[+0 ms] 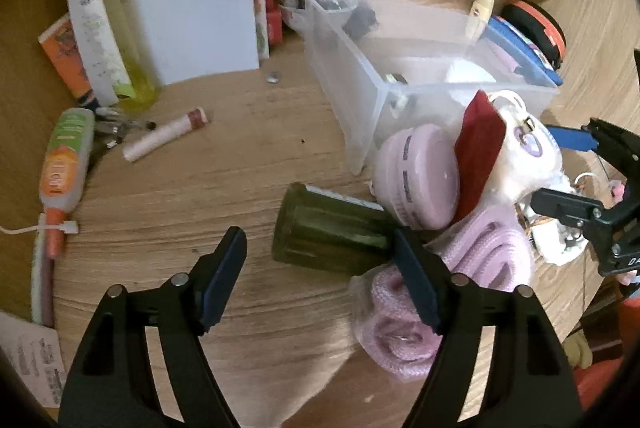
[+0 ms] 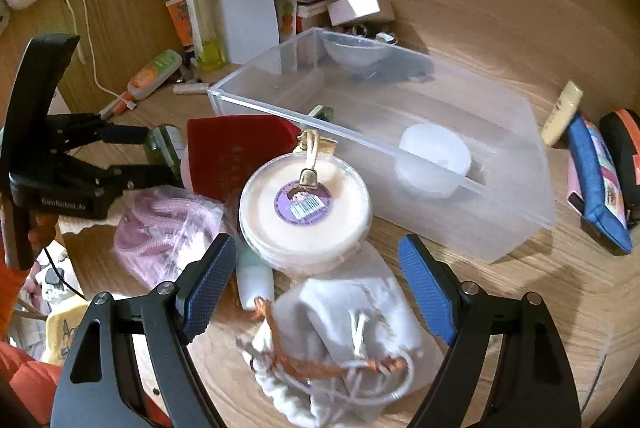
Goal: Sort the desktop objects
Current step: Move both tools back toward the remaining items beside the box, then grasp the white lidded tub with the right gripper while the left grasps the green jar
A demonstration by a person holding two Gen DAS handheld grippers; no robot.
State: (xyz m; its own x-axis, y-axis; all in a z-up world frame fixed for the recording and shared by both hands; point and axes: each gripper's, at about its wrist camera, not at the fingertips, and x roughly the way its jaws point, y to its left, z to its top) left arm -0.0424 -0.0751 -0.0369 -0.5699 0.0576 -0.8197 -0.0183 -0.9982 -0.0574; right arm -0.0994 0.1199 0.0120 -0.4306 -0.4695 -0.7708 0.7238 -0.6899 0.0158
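Left wrist view: the left tool (image 1: 320, 268) gapes wide, holding nothing, just before a green bottle (image 1: 324, 232) lying on the table (image 1: 224, 180) beside the clear bin (image 1: 404, 68)

Right wrist view: the right tool (image 2: 316, 292) is spread wide and empty above a white drawstring pouch (image 2: 340, 344), near the round puff case (image 2: 304, 212)

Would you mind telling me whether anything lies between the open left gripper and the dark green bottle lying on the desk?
Nothing visible does. The left gripper is open, and the dark green bottle lies just ahead of its fingers on bare wood. Its far end abuts the pink round case, and the pink bagged cord crowds the gripper's right finger.
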